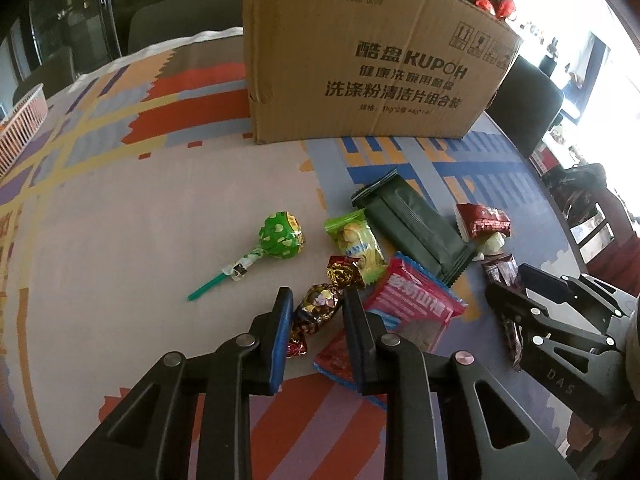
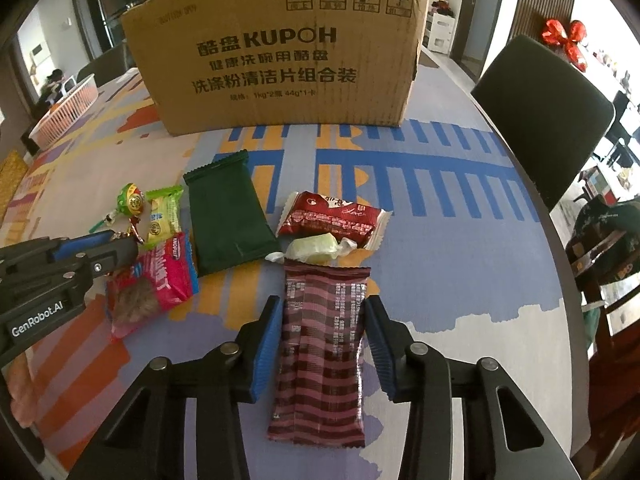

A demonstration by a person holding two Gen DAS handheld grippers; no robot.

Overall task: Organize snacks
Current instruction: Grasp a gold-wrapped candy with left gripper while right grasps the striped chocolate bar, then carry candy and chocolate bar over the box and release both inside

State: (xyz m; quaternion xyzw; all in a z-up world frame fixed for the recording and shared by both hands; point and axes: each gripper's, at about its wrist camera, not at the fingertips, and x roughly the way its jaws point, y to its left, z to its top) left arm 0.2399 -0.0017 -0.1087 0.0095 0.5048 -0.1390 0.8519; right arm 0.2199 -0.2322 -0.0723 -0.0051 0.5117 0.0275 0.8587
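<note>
In the left wrist view my left gripper (image 1: 318, 292) is shut on a gold foil candy (image 1: 318, 308) lying on the tablecloth. My right gripper (image 2: 323, 300) has both pads against the sides of a maroon striped snack bar (image 2: 320, 352) that lies flat. Scattered between them are a green lollipop (image 1: 280, 236), a yellow-green packet (image 1: 354, 240), a dark green packet (image 2: 228, 216), a pink packet (image 2: 160, 280), a red packet (image 2: 332, 216) and a pale green candy (image 2: 316, 250). A tall cardboard box (image 2: 280, 60) stands behind them.
A pink-and-white slatted basket (image 2: 66, 112) sits at the far left of the table. A dark chair (image 2: 540, 120) stands by the table's curved right edge (image 2: 560, 264). The patterned tablecloth (image 1: 140, 208) is bare left of the lollipop.
</note>
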